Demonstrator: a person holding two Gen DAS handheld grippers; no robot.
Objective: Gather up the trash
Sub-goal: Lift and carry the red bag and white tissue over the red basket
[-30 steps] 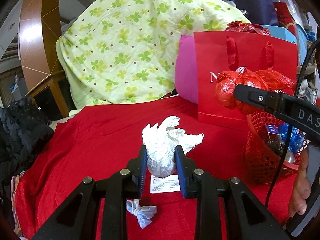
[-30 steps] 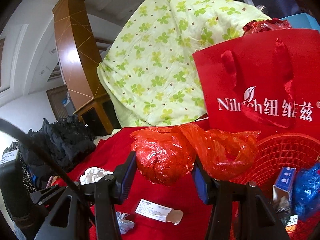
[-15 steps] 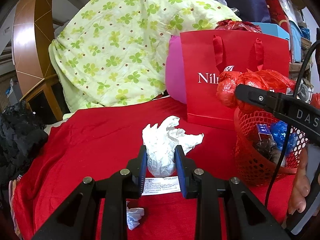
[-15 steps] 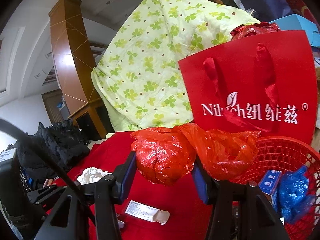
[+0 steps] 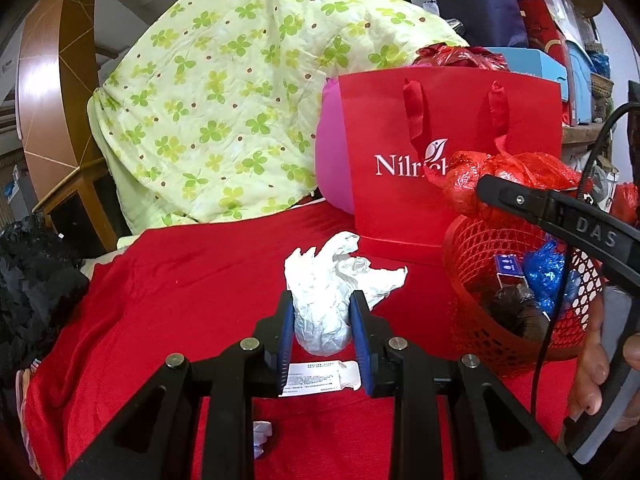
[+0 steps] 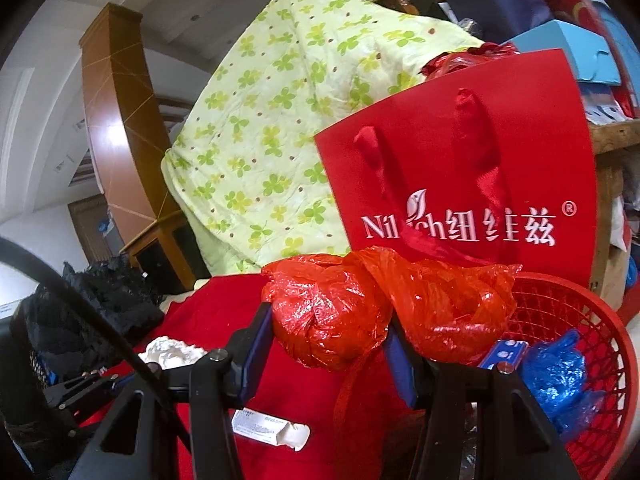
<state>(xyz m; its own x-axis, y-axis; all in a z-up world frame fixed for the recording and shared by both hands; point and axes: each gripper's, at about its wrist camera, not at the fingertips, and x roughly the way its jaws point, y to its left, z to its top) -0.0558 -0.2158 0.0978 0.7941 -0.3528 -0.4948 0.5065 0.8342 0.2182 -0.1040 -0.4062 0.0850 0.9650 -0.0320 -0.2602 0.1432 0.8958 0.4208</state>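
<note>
Dropping the crumpled red plastic bag (image 6: 332, 320) into the red plastic mesh basket (image 6: 580, 312) appears to be the step in hand. The bag is clamped between the pads of the right tool (image 6: 328, 348), and part of it already hangs above the basket rim. For a clean drop, the whole bundle should be brought over the basket opening before the jaws are released, so that the loose tail is not caught on the rim. The crumpled white paper wad (image 5: 324, 300) is held firmly in the narrow left tool (image 5: 324, 340), above the red cloth (image 5: 180, 280), near the basket. A small white carton (image 5: 320, 376) lies uncollected below it.
</note>
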